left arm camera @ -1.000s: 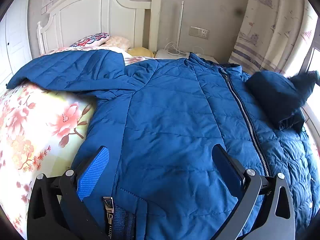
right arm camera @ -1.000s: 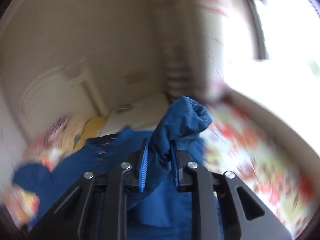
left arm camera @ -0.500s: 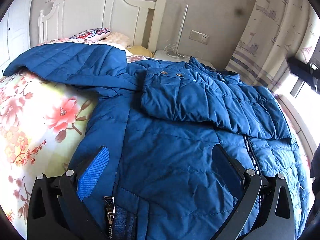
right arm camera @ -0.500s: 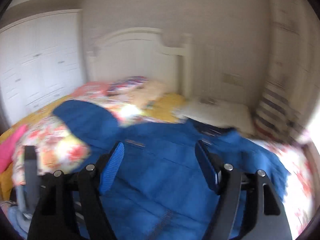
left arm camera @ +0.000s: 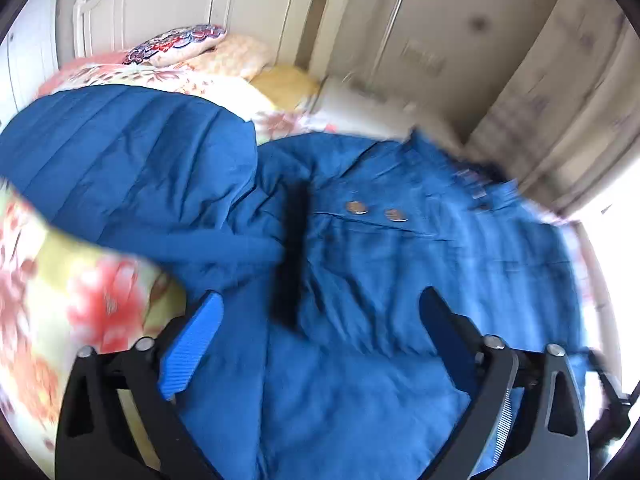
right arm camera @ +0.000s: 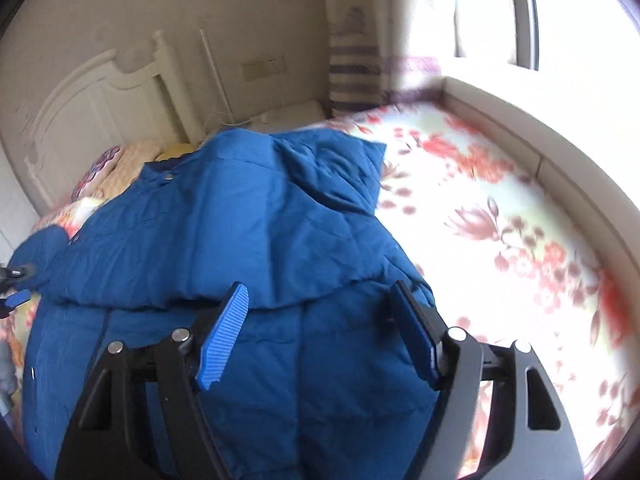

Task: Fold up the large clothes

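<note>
The blue quilted jacket lies spread on the floral bedspread, collar toward the white headboard. Judging by how it lies, 1 sleeve is already folded across the chest, its cuff on the side away from the window, while the other sleeve is not yet folded and stretches outward from the jacket on the wardrobe side, toward the pillows.

The right gripper hangs above the jacket's lower body with its jaws wide and nothing between the pads. The left gripper hovers over the jacket's front below the 2 snaps; its jaws are closing from wide, yet the pads press on no cloth.

The step in hand looks like the 2nd sleeve fold. The next move probably calls for the left gripper to reach the outstretched sleeve, pinch it near the cuff, and carry it across the jacket's chest.

On the window side of the jacket the bedspread is bare up to the sill ledge, so there is open room. A dark, blurred strip stands in front of the jacket in the left view; I cannot tell what it is.
</note>
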The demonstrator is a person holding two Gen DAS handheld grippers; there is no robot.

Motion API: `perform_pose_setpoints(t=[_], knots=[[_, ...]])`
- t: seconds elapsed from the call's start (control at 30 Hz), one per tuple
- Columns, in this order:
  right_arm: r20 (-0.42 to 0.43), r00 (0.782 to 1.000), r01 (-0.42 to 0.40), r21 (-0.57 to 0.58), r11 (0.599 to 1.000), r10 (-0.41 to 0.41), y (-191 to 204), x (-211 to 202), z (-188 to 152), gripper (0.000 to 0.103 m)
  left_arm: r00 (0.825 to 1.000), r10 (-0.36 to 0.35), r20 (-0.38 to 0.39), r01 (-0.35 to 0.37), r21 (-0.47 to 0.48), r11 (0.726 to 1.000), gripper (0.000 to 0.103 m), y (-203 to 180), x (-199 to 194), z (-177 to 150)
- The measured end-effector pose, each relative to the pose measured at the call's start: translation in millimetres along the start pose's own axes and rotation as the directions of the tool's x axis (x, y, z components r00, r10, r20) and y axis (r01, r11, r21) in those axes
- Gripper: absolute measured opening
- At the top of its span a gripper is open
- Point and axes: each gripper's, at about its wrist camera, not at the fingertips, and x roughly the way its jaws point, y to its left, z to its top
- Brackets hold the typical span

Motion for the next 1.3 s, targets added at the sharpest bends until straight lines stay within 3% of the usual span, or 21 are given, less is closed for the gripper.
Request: perform_pose_setpoints(t=[0.03,0.07,0.1,0.13,0.17,0.2,0.23,0.37,0.43,0.5,0.6,0.67,0.7,0.77,0.8,0.83,0.9,1.0,1.13,1.3], knots=[[0.005,1.0,-0.004,0.007,1.0,0.004,-3,-1,-1,0.072,0.999,0.001,-0.035,-0.001,-0.009,1.0,0.071,-1,14,1],[0.015,1.0,-0.012,0.012,1.0,0.011,-5,-2,-2,0.072,0.998,-0.018,-0.065,0.017,-0.022,1.0,0.067,-3,28,-1],[0.024,1.0,-0.018,0.016,1.0,0.017,-6,-4,-3,0.072,0.999,0.004,-0.042,-0.005,-0.009,1.0,0.063,-7,28,-3],[0.027,0.999,-0.018,0.019,1.0,0.018,-4,-5,-2,0.072,1.0,0.006,-0.012,-0.005,0.032,0.999,0.034,-15,26,-6],[0.031,0.999,-0.018,0.025,1.0,0.017,-4,-6,-2,0.073,1.0,-0.004,-0.006,0.004,0.066,0.998,0.031,-24,24,-8],[0.03,0.999,-0.019,0.03,0.999,0.018,-5,-6,-2,0.073,0.998,0.059,0.032,-0.062,0.094,0.994,0.015,-32,18,-11],[0.028,0.999,-0.02,0.033,0.999,0.019,-4,-6,0,0.073,0.997,0.063,0.053,-0.068,0.105,0.992,0.008,-35,11,-10],[0.034,0.999,-0.027,0.046,0.999,0.025,-6,-10,0,0.074,0.985,0.019,0.171,-0.029,0.056,0.998,0.008,-28,-41,8],[0.036,0.999,-0.029,0.052,0.998,0.027,-6,-11,1,0.075,0.979,0.033,0.2,-0.041,0.034,0.999,0.008,-19,-60,15],[0.034,0.999,-0.031,0.058,0.998,0.029,-8,-10,1,0.075,0.98,0.042,0.196,-0.05,0.032,0.998,0.008,-13,-65,20],[0.029,0.999,-0.026,0.068,0.997,0.024,-10,-8,2,0.075,0.995,0.012,0.097,-0.03,0.187,0.982,0.008,-24,-44,10],[0.028,0.999,-0.026,0.072,0.997,0.024,-10,-7,3,0.075,0.996,0.07,0.061,-0.081,0.214,0.973,0.009,-28,-28,-1],[0.031,0.999,-0.025,0.073,0.997,0.023,-11,-8,3,0.075,0.99,0.12,0.078,-0.134,0.211,0.968,0.009,-24,-27,-8],[0.041,0.999,-0.024,0.076,0.997,0.021,-11,-9,3,0.075,0.975,0.17,0.142,-0.191,0.149,0.97,0.032,-17,-34,-11],[0.052,0.998,-0.021,0.076,0.997,0.017,-11,-11,3,0.075,0.96,0.197,0.201,-0.216,0.078,0.973,0.062,-11,-44,-12],[0.059,0.998,-0.019,0.075,0.997,0.014,-11,-12,3,0.074,0.945,0.203,0.256,-0.216,0.027,0.976,0.084,-9,-54,-14],[0.078,0.997,-0.014,0.064,0.998,0.009,-9,-15,2,0.071,0.931,0.158,0.33,-0.179,0.033,0.983,0.086,-18,-65,-14],[0.097,0.995,-0.003,0.037,0.999,0.0,-4,-19,2,0.064,0.935,0.127,0.332,-0.191,0.167,0.967,0.087,-49,-57,-13],[0.067,0.997,0.041,-0.037,0.998,-0.039,16,-21,9,0.06,0.97,0.156,0.185,-0.201,0.26,0.944,0.088,-63,-5,-15],[0.054,0.997,0.067,-0.217,0.974,-0.057,63,-9,39,0.06,0.974,0.191,0.119,-0.216,0.26,0.941,0.091,-60,28,-21]])
